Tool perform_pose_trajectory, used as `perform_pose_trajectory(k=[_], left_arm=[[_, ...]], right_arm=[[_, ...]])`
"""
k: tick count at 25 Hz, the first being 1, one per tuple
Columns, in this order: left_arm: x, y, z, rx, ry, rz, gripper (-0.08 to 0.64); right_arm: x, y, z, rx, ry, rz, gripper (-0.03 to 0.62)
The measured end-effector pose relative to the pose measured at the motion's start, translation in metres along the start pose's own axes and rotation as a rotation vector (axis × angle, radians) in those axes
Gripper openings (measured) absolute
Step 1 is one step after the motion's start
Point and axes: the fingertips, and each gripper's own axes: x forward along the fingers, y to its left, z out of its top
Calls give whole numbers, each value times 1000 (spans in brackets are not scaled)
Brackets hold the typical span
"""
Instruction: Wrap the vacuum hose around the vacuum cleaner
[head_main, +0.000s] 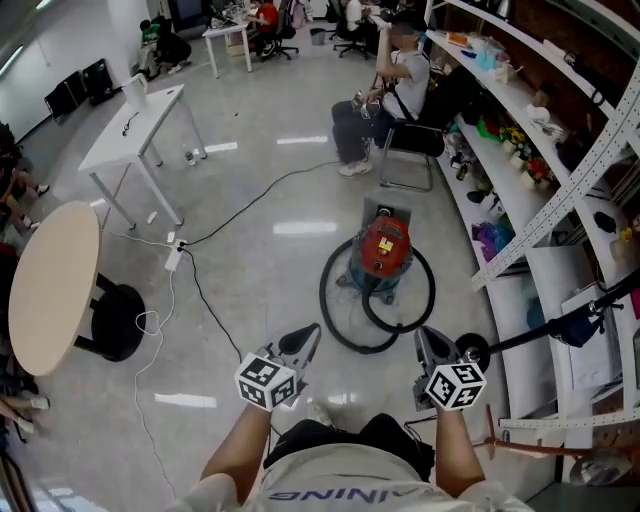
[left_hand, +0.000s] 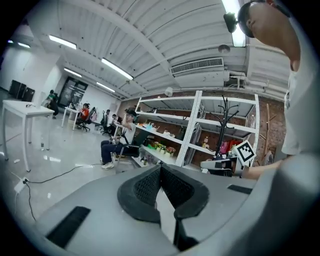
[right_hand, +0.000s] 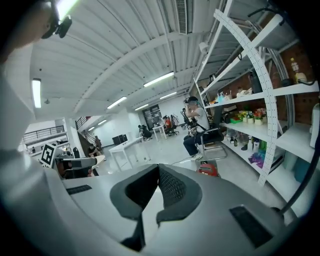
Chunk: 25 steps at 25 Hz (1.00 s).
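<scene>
Vacuum (head_main: 385, 248), red-topped, stands on the floor ahead of the person. The black hose (head_main: 325, 300) lies in two loose loops around its base, resting on the floor rather than drawn tight against the body. Left gripper (head_main: 306, 338) and right gripper (head_main: 428, 342) are held low, near the front of the loops but clear of them. Each gripper view shows the pads pressed together with nothing between them.

Likely hazards:
- Closed jaws would only nudge the hose, so they must part before taking it.
- A pull on one loop could drag the vacuum across the smooth floor or spring the other loop wider.
- A swung length of hose could strike the shelf (head_main: 520, 250) just beside the right gripper.
</scene>
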Motion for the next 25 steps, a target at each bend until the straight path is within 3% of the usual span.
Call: perform_pose_trajectory(k=[6,18,25], left_arm=[[-32,-57,27,55,-48,-38,17],[-105,-192,-7,104,-81,-82,17],[-148,-245,-18,115,-89,-92,17]], right_arm=[[-49,25,12,1,-34,6,11],[-211,61,-6,-59,-119,-18,11],[-282,79,-22,-80,-129,-43,11]])
